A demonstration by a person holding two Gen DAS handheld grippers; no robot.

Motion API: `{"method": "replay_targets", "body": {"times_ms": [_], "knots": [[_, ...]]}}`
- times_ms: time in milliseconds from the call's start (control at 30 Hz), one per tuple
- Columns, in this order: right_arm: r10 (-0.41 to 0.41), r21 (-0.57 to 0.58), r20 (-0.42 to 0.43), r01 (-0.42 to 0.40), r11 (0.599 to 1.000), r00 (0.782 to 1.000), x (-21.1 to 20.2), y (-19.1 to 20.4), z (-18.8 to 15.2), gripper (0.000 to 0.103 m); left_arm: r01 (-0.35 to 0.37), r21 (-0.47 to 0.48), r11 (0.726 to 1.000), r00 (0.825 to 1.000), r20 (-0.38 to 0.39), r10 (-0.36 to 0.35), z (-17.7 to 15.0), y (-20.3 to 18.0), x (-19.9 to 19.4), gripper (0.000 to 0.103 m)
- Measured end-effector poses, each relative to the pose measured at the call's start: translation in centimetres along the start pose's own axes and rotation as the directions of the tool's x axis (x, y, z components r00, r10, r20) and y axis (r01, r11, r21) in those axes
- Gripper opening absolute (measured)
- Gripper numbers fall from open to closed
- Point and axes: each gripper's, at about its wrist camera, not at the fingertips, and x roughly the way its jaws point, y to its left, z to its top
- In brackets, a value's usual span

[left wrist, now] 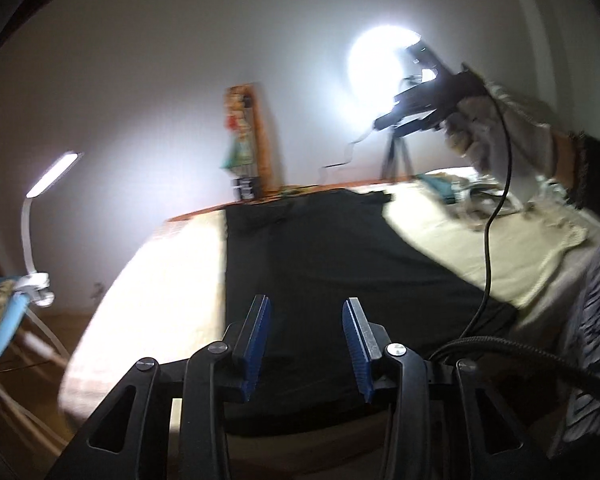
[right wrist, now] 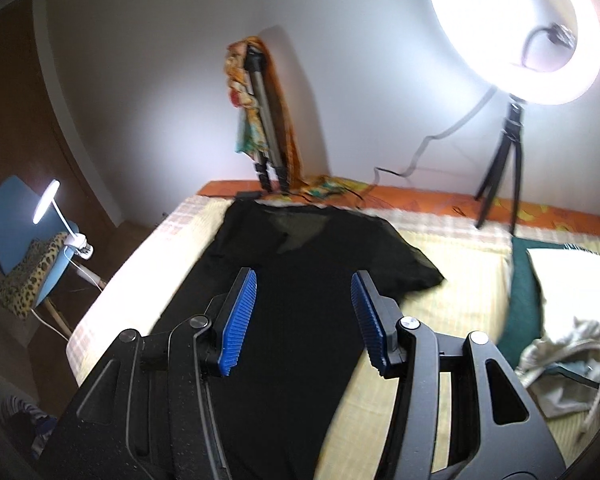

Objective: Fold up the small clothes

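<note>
A black T-shirt point(left wrist: 332, 264) lies flat on a cream checked bed cover point(left wrist: 156, 276); in the right wrist view the shirt point(right wrist: 300, 280) has one sleeve out to the right and its left side looks folded in. My left gripper point(left wrist: 306, 308) is open and empty above the shirt's near end. My right gripper point(right wrist: 304, 286) is open and empty above the shirt's middle. The left wrist view also shows the right gripper point(left wrist: 384, 122) raised high at the right, held by a gloved hand.
A ring light on a tripod point(right wrist: 504, 152) stands at the far right of the bed. A pile of other clothes point(right wrist: 572, 312) lies at the right. A folded tripod with a colourful cloth point(right wrist: 260, 120) leans on the wall. A desk lamp point(right wrist: 56, 216) is clipped to a blue chair at left.
</note>
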Motion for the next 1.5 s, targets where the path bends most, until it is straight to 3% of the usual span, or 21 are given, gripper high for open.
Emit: {"method": "replay_targets", "body": {"times_ms": [167, 300, 433, 533, 633, 733, 833, 1067, 1267, 1333, 1400, 1467, 1500], "knots": [[0.043, 0.022, -0.067, -0.042, 0.999, 0.997, 0.5, -3.9, -1.1, 0.053, 0.186, 0.002, 0.983, 0.981, -0.054, -0.186, 0.8, -4.9, 2.0, 0.039], [0.042, 0.047, -0.105, -0.037, 0.998, 0.994, 1.7, -6.8, -1.7, 0.053, 0.313, -0.006, 0.95, 0.941, -0.134, -0.311, 1.2, -9.8, 4.7, 0.04], [0.058, 0.101, -0.132, -0.045, 0.994, 0.99, 3.1, -9.6, -2.1, 0.06, 0.376, -0.012, 0.927, 0.91, -0.183, -0.372, 1.5, -13.5, 6.7, 0.04], [0.082, 0.142, -0.137, -0.062, 0.988, 0.987, 4.0, -11.3, -2.0, 0.061, 0.395, 0.004, 0.919, 0.898, -0.215, -0.385, 1.5, -16.0, 8.0, 0.046], [0.093, 0.164, -0.145, -0.069, 0.984, 0.985, 5.4, -12.4, -2.0, 0.062, 0.402, 0.003, 0.915, 0.888, -0.245, -0.389, 1.0, -16.8, 8.9, 0.047], [0.109, 0.193, -0.155, -0.079, 0.978, 0.982, 6.8, -13.2, -2.0, 0.062, 0.387, 0.023, 0.922, 0.89, -0.269, -0.367, 0.7, -17.7, 10.3, 0.045], [0.113, 0.209, -0.161, -0.078, 0.975, 0.981, 8.9, -13.7, -1.9, 0.062, 0.363, 0.037, 0.931, 0.894, -0.296, -0.337, 0.2, -17.9, 11.2, 0.039], [0.158, 0.301, -0.194, -0.094, 0.949, 0.968, 13.8, -14.3, -1.6, 0.062, 0.373, -0.02, 0.928, 0.886, -0.291, -0.362, -0.1, -17.0, 12.2, 0.003], [0.143, 0.323, -0.223, -0.065, 0.944, 0.964, 17.1, -14.1, -1.8, 0.062, 0.378, -0.114, 0.919, 0.878, -0.272, -0.394, 0.7, -15.3, 12.0, 0.001], [0.14, 0.307, -0.239, -0.062, 0.95, 0.961, 17.9, -13.5, -1.8, 0.052, 0.375, -0.137, 0.917, 0.879, -0.26, -0.399, 1.0, -14.8, 11.6, 0.001], [0.129, 0.276, -0.255, -0.056, 0.959, 0.958, 18.5, -12.7, -1.6, 0.024, 0.375, -0.152, 0.914, 0.88, -0.25, -0.403, 1.3, -14.4, 11.3, 0.001], [0.101, 0.241, -0.265, -0.035, 0.97, 0.959, 18.9, -11.9, -1.3, 0.008, 0.374, -0.165, 0.913, 0.883, -0.238, -0.405, 1.5, -14.0, 11.0, 0.0], [0.078, 0.225, -0.261, -0.018, 0.974, 0.962, 18.8, -11.5, -1.0, 0.006, 0.374, -0.171, 0.911, 0.884, -0.232, -0.406, 1.5, -13.7, 10.9, 0.0]]}}
